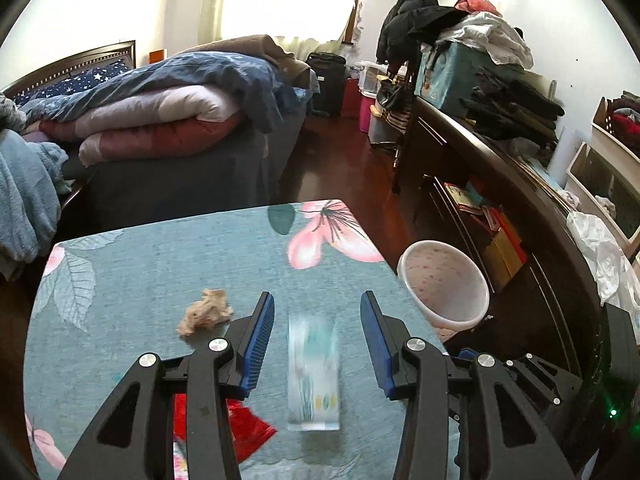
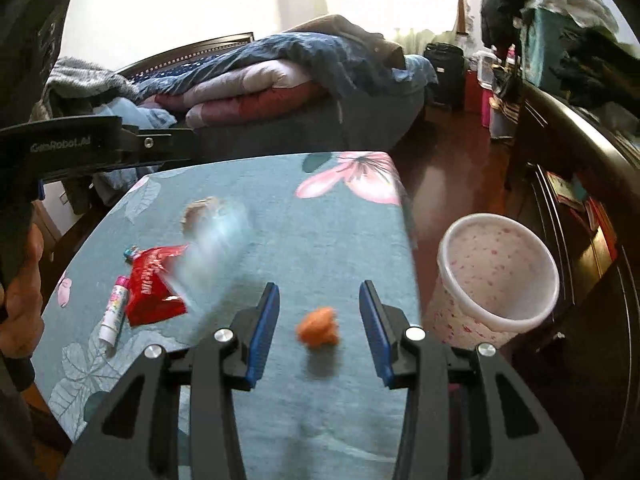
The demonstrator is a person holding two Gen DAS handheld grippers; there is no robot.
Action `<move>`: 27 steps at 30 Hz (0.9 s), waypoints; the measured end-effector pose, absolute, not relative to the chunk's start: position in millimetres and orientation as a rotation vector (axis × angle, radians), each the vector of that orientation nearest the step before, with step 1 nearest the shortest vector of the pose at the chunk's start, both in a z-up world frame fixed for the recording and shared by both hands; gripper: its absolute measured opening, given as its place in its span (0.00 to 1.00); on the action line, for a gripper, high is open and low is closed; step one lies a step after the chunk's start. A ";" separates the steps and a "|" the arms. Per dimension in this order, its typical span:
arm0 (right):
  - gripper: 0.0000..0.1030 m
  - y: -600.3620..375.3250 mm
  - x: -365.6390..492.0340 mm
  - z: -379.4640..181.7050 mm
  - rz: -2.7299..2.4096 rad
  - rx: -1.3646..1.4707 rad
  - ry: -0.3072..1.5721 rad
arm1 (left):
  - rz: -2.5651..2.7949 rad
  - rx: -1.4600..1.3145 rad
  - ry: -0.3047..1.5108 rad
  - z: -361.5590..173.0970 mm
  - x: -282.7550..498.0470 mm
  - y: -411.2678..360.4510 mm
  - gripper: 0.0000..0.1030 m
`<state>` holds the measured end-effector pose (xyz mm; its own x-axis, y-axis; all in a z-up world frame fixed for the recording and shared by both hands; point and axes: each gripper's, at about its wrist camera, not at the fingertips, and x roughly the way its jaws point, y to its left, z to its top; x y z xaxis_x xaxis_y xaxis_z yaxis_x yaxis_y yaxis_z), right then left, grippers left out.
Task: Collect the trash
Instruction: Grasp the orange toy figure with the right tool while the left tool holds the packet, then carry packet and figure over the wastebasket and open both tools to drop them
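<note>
On the teal flowered table (image 1: 160,264) lie a crumpled beige paper (image 1: 206,312), a red wrapper (image 2: 154,284) and a small white tube (image 2: 114,308). My left gripper (image 1: 316,298) is open. A blurred clear plastic packet with teal print (image 1: 314,368) shows between its blue pads, which stand apart from it. In the right wrist view the same packet (image 2: 216,248) is a pale smear over the cloth. My right gripper (image 2: 320,286) is open too. A blurred orange scrap (image 2: 318,326) sits between its pads, untouched, with a faint shadow under it.
A white bin with pink speckles (image 2: 496,276) stands on the dark wood floor by the table's right edge. A bed piled with quilts (image 1: 160,120) lies beyond the table. A long dark cabinet (image 1: 500,184) loaded with clothes runs along the right. A hand (image 2: 20,280) holds the left gripper's black body (image 2: 80,144).
</note>
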<state>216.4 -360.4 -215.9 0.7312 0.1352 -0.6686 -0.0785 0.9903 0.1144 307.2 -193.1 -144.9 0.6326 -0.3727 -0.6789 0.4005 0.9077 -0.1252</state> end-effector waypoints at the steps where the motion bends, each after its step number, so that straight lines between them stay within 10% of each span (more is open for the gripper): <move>1: 0.41 -365.8 216.4 -218.3 0.111 0.083 0.747 | -0.444 0.039 0.770 -145.7 307.4 -196.1 0.43; 14: 0.58 -362.1 230.6 -266.7 0.164 0.078 0.855 | -0.436 0.042 0.817 -164.1 308.9 -203.1 0.43; 17: 0.25 -359.0 238.4 -271.2 0.214 0.101 0.884 | -0.437 0.040 0.837 -172.2 307.3 -202.8 0.43; 27: 0.23 -377.3 207.5 -256.4 0.199 0.135 0.854 | -0.455 0.068 0.962 -225.4 302.1 -221.7 0.57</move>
